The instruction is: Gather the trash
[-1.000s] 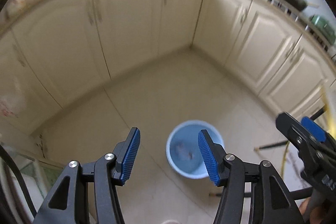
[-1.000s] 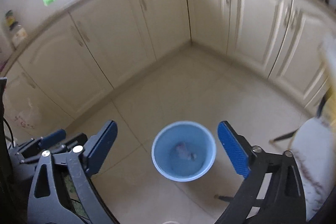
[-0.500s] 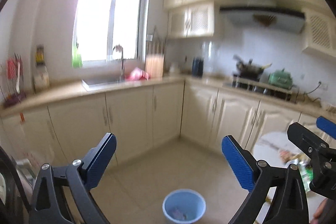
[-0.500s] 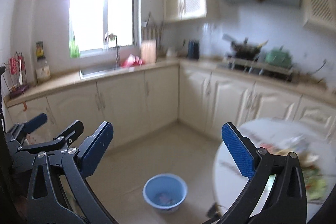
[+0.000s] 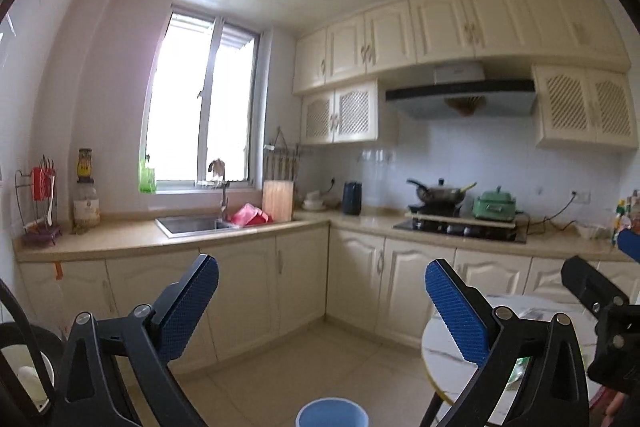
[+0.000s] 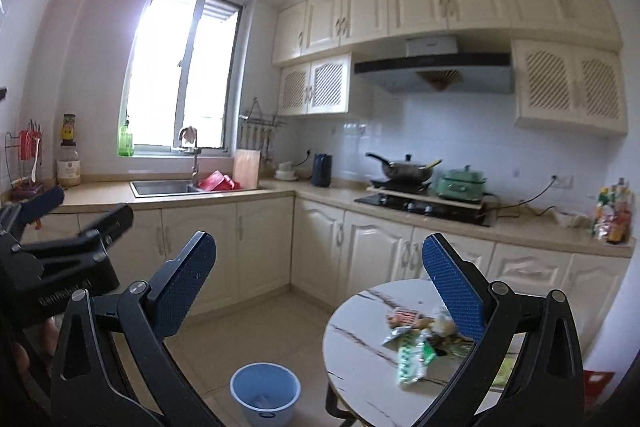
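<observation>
On the round marble table, seen well only from the right wrist, a heap of trash lies toward the far right edge: a red and white wrapper behind, and a green and white packet in front, its long axis running from the heap toward the near edge. The left wrist view catches only a bare strip of that table, the litter mostly hidden behind a finger. Below the table's left edge a blue bucket stands upright on the floor, mouth up, with scraps inside; the left view shows just its rim. The right gripper is spread wide with nothing between its blue pads. The left gripper also gapes fully and holds nothing.
</observation>
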`<state>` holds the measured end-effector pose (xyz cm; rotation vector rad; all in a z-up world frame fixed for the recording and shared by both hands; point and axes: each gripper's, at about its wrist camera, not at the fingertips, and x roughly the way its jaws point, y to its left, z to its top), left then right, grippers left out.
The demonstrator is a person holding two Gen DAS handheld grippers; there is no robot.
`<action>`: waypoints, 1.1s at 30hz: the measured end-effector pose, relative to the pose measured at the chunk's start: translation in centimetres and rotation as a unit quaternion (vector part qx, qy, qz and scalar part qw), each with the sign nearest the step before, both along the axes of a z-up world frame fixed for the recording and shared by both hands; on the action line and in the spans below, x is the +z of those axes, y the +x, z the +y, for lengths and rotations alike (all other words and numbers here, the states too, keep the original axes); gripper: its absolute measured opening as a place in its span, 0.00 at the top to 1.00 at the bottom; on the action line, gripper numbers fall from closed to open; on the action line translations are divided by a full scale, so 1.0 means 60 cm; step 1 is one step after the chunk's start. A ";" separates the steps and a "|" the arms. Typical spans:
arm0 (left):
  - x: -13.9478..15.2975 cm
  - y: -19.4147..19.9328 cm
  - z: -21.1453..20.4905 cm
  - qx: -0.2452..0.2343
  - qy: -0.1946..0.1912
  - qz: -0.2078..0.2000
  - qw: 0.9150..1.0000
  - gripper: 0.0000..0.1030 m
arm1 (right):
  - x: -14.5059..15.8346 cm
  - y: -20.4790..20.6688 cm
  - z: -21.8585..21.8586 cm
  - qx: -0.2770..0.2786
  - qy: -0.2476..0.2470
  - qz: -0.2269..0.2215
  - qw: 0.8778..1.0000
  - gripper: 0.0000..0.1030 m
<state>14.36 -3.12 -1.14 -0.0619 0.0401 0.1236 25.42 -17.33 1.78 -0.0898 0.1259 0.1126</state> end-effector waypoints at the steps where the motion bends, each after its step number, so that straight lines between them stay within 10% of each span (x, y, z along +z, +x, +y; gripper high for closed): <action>1: -0.016 -0.030 0.000 -0.005 0.003 -0.004 1.000 0.01 | 0.005 -0.010 -0.003 -0.003 0.002 -0.006 1.000 0.00; 12: -0.118 -0.219 0.035 -0.027 0.030 -0.020 0.999 0.01 | 0.022 -0.057 -0.030 -0.020 0.010 -0.023 1.000 0.00; 33: -0.065 -0.132 0.012 -0.061 0.043 -0.011 0.997 0.01 | -0.007 -0.038 -0.081 -0.068 0.024 -0.007 0.997 0.00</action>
